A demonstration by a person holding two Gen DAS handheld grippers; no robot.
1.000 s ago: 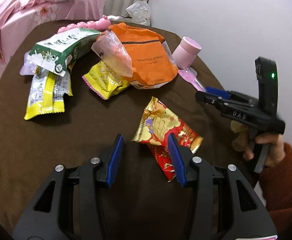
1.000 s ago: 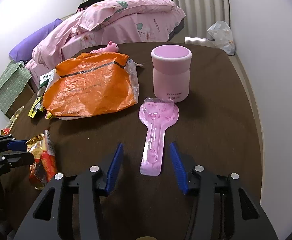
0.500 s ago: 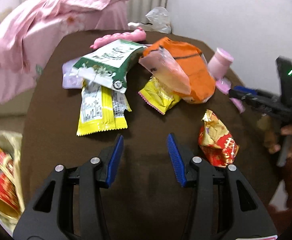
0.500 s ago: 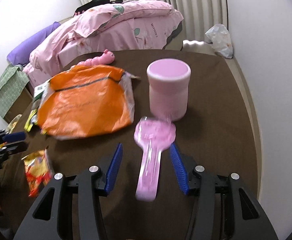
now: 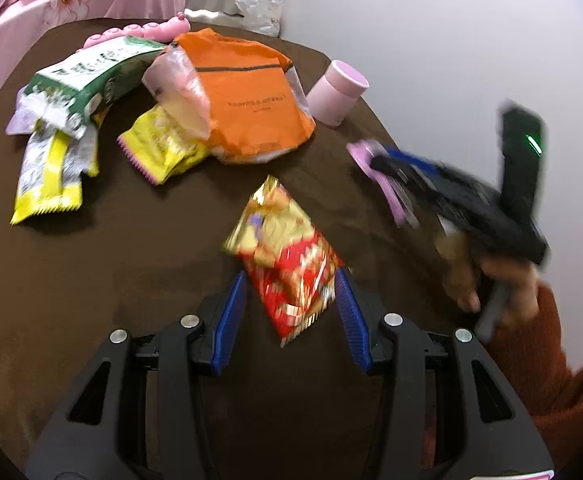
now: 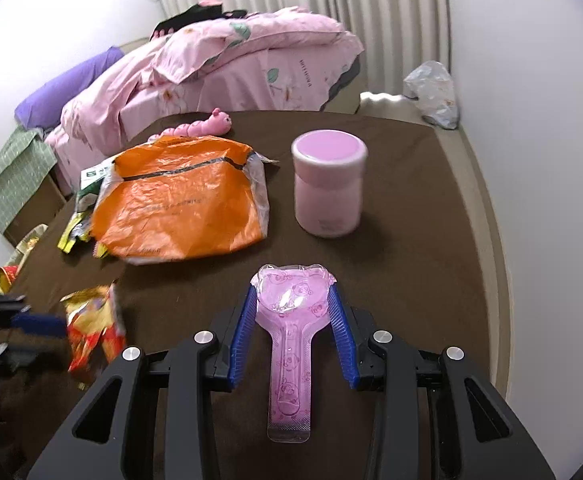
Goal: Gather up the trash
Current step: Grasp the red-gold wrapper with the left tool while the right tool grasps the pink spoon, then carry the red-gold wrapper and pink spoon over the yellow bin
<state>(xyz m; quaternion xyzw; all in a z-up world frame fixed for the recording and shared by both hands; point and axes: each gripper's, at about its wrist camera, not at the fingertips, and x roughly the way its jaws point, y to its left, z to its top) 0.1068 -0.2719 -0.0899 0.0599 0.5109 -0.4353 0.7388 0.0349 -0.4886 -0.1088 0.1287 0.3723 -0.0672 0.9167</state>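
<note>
Pink packet is clenched in right tongs, just closed. Left tongs are released around red wrapper. Beside orange bag, other wrappers remain uncollected.

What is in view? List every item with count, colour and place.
snack wrapper: 1, red-gold, table, between left fingers
orange bag: 1, orange, table centre
jar: 1, pink, beside orange bag
spoon packet: 1, pink, in right gripper
yellow wrappers: 2, yellow, beside orange bag
green packet: 1, green-white, table
caterpillar toy: 1, pink, far edge
table: 1, brown
left gripper: 1, black-blue, open
right gripper: 1, black-blue, jaws just closed on spoon packet
</note>
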